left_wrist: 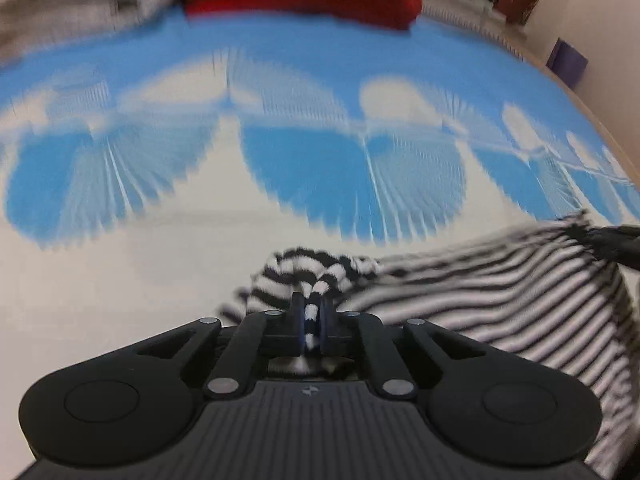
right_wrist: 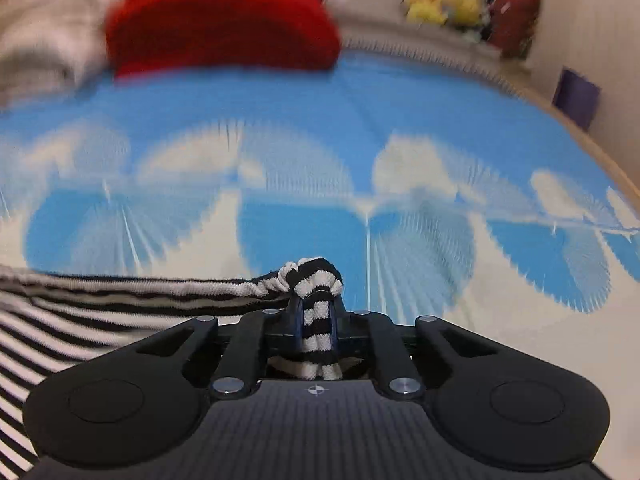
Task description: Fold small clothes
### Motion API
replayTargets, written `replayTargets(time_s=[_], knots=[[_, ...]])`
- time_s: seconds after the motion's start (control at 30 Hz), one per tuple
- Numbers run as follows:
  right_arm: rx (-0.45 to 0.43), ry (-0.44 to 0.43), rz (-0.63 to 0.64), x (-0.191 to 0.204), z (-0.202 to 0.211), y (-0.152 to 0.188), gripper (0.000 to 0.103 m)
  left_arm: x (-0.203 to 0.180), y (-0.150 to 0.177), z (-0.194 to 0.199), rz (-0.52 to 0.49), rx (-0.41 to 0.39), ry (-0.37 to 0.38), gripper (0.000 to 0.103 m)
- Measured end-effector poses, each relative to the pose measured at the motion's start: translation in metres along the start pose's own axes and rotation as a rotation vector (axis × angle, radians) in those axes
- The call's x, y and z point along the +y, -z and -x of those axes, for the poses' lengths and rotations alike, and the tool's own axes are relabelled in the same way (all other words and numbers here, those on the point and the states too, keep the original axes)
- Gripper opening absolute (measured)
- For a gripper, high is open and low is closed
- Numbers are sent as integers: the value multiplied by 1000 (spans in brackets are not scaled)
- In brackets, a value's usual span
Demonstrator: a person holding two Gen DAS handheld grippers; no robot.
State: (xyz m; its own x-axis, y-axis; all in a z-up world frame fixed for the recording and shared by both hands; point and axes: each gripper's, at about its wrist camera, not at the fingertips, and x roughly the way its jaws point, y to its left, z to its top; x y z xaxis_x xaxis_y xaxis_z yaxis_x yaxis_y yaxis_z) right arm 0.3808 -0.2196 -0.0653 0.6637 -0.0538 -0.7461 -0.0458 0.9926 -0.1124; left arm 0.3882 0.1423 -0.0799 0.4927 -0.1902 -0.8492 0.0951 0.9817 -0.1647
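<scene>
A black-and-white striped garment [left_wrist: 500,292] hangs stretched between my two grippers above a blue-and-white bedspread [left_wrist: 304,168]. My left gripper [left_wrist: 311,312] is shut on one bunched corner of it; the cloth runs off to the right, where the other gripper's tip [left_wrist: 618,240] shows. In the right wrist view my right gripper [right_wrist: 316,312] is shut on the other bunched corner, and the striped garment [right_wrist: 100,320] runs off to the left. Both views are motion-blurred.
A red cushion [right_wrist: 224,20] and a grey-white folded blanket [right_wrist: 44,28] lie at the far side of the bed. Yellow plush toys [right_wrist: 444,2] sit at the back right. The bed's wooden edge [right_wrist: 600,148] and a wall are at right.
</scene>
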Motion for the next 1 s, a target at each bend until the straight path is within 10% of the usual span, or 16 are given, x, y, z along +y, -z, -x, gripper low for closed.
replayTargets(time_s=[0.2, 0.4, 0.57, 0.63, 0.7, 0.73, 0.87, 0.97, 1.0], knots=[[-3, -77, -26, -6, 4, -1, 34, 55, -11, 39, 256, -83, 121, 48], [-54, -140, -132, -42, 22, -4, 58, 67, -16, 29, 269, -34, 65, 50], [66, -104, -82, -42, 2, 8, 57, 48, -9, 5, 142, 26, 4, 48], [67, -106, -93, -42, 0, 8, 57, 44, -9, 3, 106, 11, -15, 7], [72, -113, -95, -40, -3, 7, 41, 48, -7, 7, 113, -34, -48, 3], [71, -129, -97, -40, -5, 6, 12, 50, -9, 14, 125, -80, -79, 3], [-82, -86, -137, -38, 13, -3, 9, 41, -13, 33, 97, -199, -127, 3], [-5, -57, -102, -28, 0, 0, 17, 31, -9, 14, 29, -51, -146, 9], [59, -58, -85, -26, -8, 4, 19, 31, -4, 5, 21, 50, -119, 28]])
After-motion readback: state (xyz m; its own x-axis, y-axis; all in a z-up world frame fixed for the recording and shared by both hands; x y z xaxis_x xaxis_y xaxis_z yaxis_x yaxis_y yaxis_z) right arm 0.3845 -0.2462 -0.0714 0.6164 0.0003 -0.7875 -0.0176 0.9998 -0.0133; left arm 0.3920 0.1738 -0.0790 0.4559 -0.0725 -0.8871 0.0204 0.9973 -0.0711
